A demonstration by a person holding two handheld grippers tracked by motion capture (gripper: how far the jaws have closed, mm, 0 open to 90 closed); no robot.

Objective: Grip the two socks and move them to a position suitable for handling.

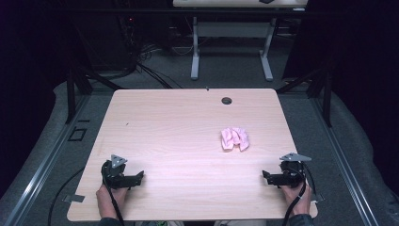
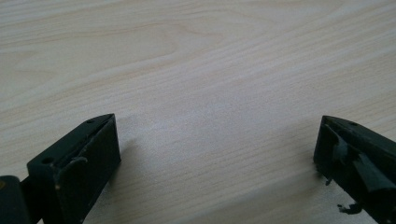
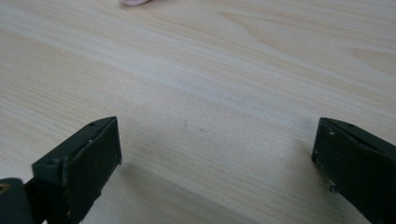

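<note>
Jaws of both grippers spread wide, empty; pink cloth [image 1: 235,139] lies nearer the right gripper [image 1: 266,176].

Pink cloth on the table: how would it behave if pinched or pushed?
The pink cloth lies crumpled in soft folds, so it is probably floppy and would drape when lifted. It looks thin, likely light. Pushed across the smooth table, it would probably bunch or slide, not roll.

table [image 1: 179,136]: pale smooth wood | cloth [image 1: 235,139]: pink, crumpled, soft | jaws: matt black
</note>
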